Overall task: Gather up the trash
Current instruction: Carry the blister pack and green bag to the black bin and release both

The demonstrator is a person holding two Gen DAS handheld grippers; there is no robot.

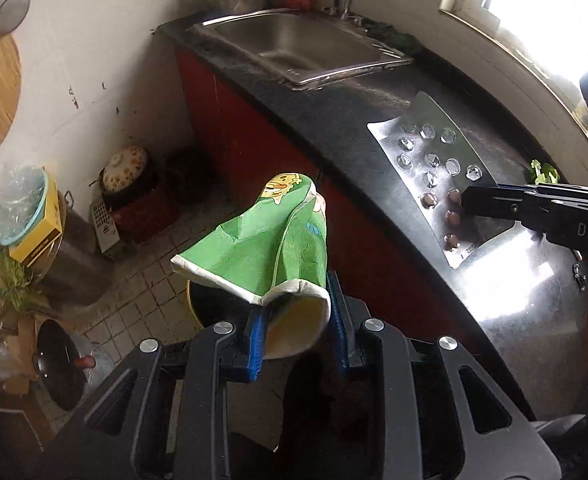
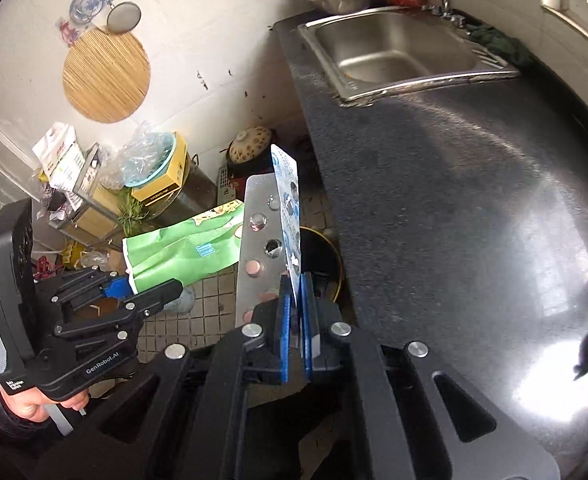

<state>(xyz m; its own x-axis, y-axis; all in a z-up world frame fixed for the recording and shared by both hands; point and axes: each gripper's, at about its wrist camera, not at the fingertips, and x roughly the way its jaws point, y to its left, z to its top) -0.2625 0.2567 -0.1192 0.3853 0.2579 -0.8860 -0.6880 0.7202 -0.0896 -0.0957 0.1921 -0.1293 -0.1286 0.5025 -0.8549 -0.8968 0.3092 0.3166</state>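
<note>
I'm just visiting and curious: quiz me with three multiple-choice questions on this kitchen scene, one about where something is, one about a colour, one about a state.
1. Where is the sink?
A. set into the dark counter
B. on the floor
C. hung on the wall

2. What colour is the paper cup in the left gripper?
A. red
B. mostly green
C. black

3. What state is the right gripper in?
A. wide open, empty
B. shut on the pill blister sheet
C. resting in the sink

Answers:
1 A: the steel basin sits in the counter top.
2 B: its outside is green with cartoon print.
3 B: the blue pads pinch the sheets' lower edge.
</note>
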